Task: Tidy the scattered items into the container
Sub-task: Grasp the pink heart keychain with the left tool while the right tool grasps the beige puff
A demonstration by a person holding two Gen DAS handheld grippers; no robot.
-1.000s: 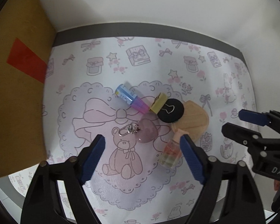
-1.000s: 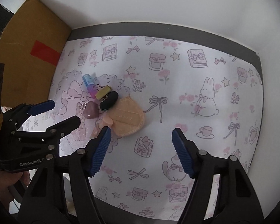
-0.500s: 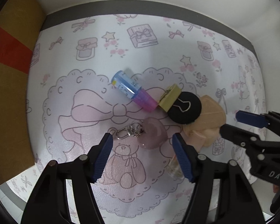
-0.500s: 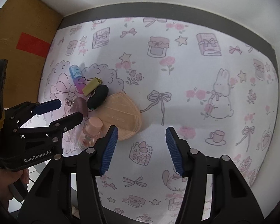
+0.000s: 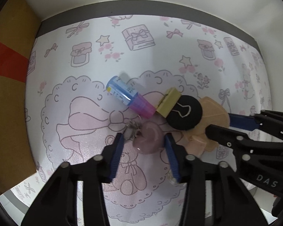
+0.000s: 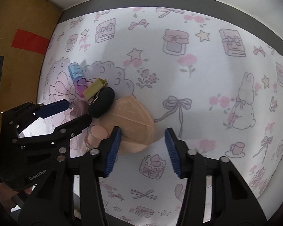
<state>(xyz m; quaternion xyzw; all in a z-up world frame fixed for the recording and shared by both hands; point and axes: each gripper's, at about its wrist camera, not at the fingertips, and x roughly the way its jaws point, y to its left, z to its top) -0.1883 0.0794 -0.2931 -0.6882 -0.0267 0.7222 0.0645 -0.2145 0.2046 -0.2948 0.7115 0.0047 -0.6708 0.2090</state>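
A pink heart keychain (image 5: 148,139) with a metal clasp lies on the patterned mat, between the fingers of my open left gripper (image 5: 144,145), which straddles it low over the mat. Behind it lie a blue-and-pink tube (image 5: 129,98), a yellow-and-black binder clip (image 5: 181,111), a peach fan-shaped pad (image 5: 216,113) and a small bottle with a peach cap (image 6: 98,132). My right gripper (image 6: 142,138) is open, its left finger over the peach pad's (image 6: 130,120) near edge. The left gripper also shows in the right wrist view (image 6: 73,113).
A cardboard box (image 5: 7,98) with red tape stands along the mat's left edge. A grey table border and white wall lie behind. The mat (image 6: 207,94) stretches out to the right, printed with bunnies and bows.
My left gripper has moved forward and down and narrowed around the heart keychain. My right gripper has moved forward and narrowed toward the peach pad. The items have not moved.
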